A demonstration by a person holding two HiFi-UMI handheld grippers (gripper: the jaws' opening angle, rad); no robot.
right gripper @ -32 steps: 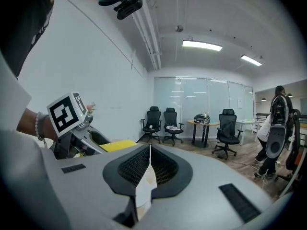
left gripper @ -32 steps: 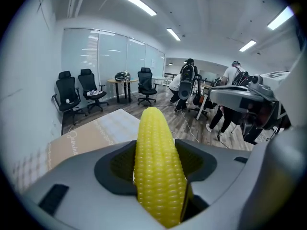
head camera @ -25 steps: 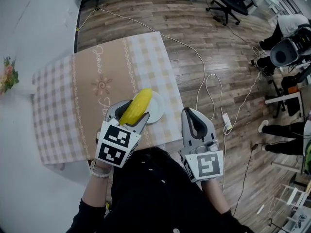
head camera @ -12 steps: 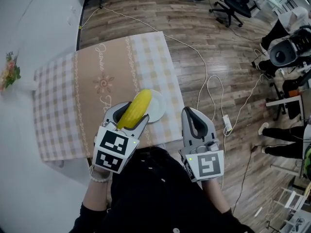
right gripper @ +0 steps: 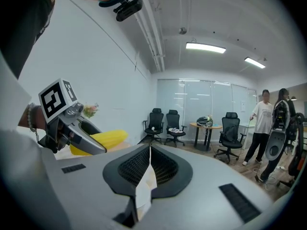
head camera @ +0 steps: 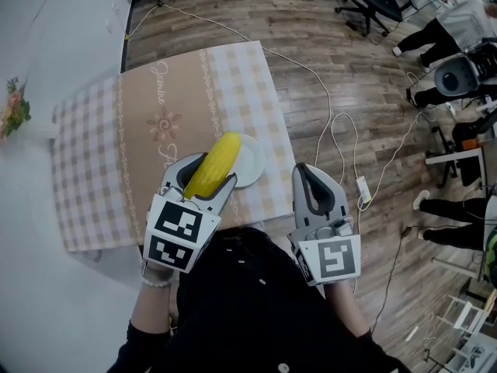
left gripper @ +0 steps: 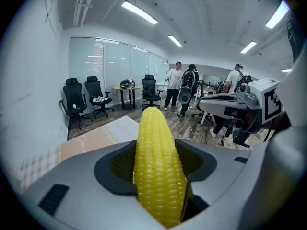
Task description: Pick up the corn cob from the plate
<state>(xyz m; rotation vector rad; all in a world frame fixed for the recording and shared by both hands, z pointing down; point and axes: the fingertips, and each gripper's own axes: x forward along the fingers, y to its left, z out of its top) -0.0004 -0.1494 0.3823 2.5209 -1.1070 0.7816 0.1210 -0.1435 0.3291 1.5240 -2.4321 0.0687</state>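
Yellow corn cob (head camera: 211, 164) perhaps slightly higher.

Checked tablecloth (head camera: 85, 169), black office chairs (left gripper: 74, 99) on wooden floor (head camera: 349, 76)

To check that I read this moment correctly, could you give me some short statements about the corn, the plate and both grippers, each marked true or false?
1. The left gripper is shut on the corn. True.
2. The right gripper holds the plate. False: its jaws are together with nothing between them, and it is off the table's near edge.
3. The corn lies flat on the plate. False: it is gripped in the left gripper's jaws with its tip pointing up and away from the person.
4. The plate is white and stands on the table. True.
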